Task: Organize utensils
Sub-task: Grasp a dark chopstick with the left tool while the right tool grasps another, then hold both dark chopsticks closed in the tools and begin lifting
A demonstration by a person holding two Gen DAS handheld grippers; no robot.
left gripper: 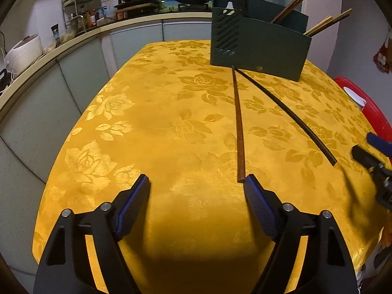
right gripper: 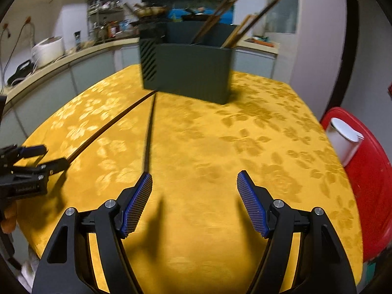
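A dark green utensil holder (left gripper: 259, 46) stands at the far side of the yellow tablecloth (left gripper: 156, 127), with several chopsticks (left gripper: 291, 6) upright in it. A brown chopstick (left gripper: 238, 122) and a black chopstick (left gripper: 289, 115) lie on the cloth in front of it. My left gripper (left gripper: 197, 182) is open and empty; its right fingertip is beside the brown chopstick's near end. My right gripper (right gripper: 194, 180) is open and empty; its left fingertip is at the near end of the black chopstick (right gripper: 150, 134). The holder (right gripper: 188, 73) and brown chopstick (right gripper: 110, 125) also show there.
A red basin (right gripper: 367, 183) with a white cup (right gripper: 344, 142) sits past the table's right edge. A kitchen counter (left gripper: 73, 41) with a rice cooker (left gripper: 23, 52), a rack and pans runs along the left and back. Each gripper appears at the other view's edge (left gripper: 374, 161) (right gripper: 29, 169).
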